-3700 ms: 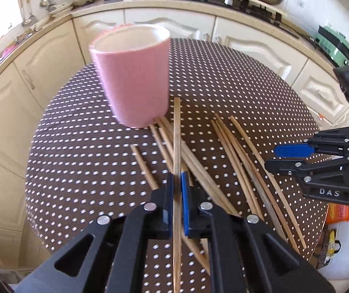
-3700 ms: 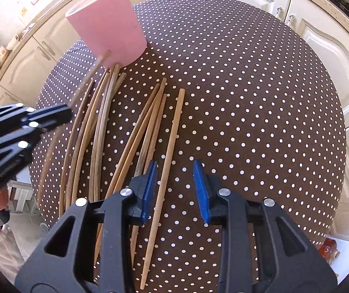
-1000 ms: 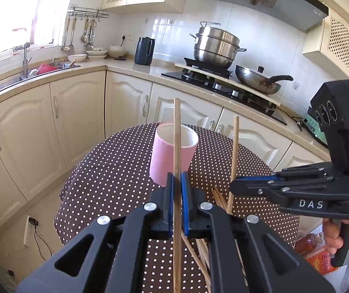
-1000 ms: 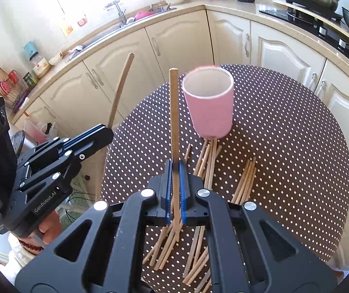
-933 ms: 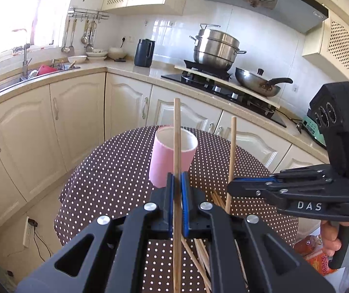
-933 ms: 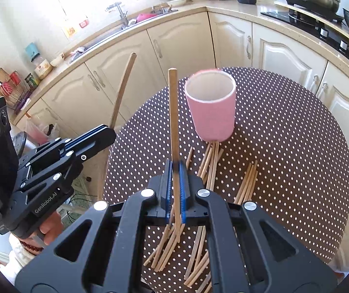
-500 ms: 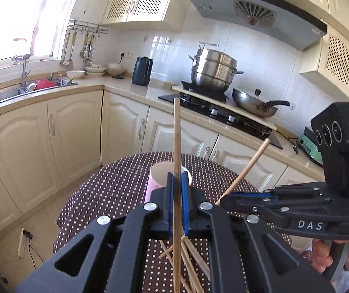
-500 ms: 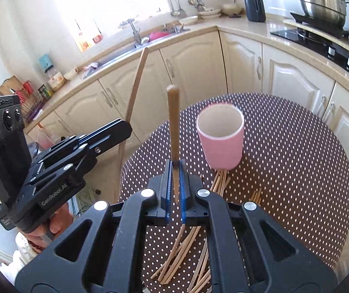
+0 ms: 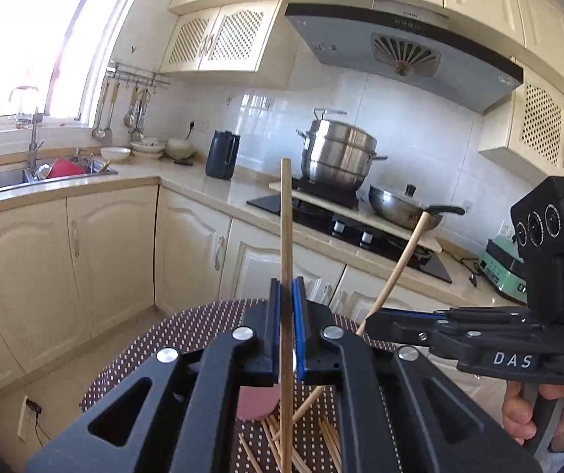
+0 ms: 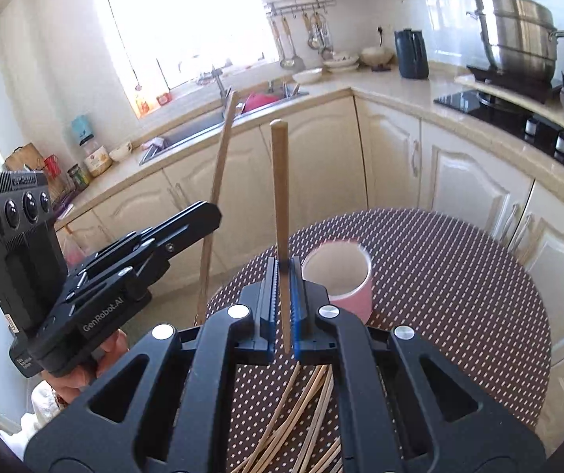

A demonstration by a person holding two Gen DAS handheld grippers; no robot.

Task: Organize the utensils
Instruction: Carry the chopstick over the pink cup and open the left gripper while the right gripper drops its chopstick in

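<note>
Left claw (image 9: 286, 325) gripping chopstick (image 9: 285, 236); pink cup (image 9: 256, 404) mostly hidden

Both grippers — left (image 9: 286, 327), right (image 10: 282, 307) — raised, jaws clamped

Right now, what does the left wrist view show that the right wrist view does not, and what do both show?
Only the left wrist view shows the range hood and green appliance. Only the right wrist view shows the open mouth of the pink cup and the window. Both show a chopstick in the left gripper, another chopstick in the right gripper, and the steel pot.
</note>
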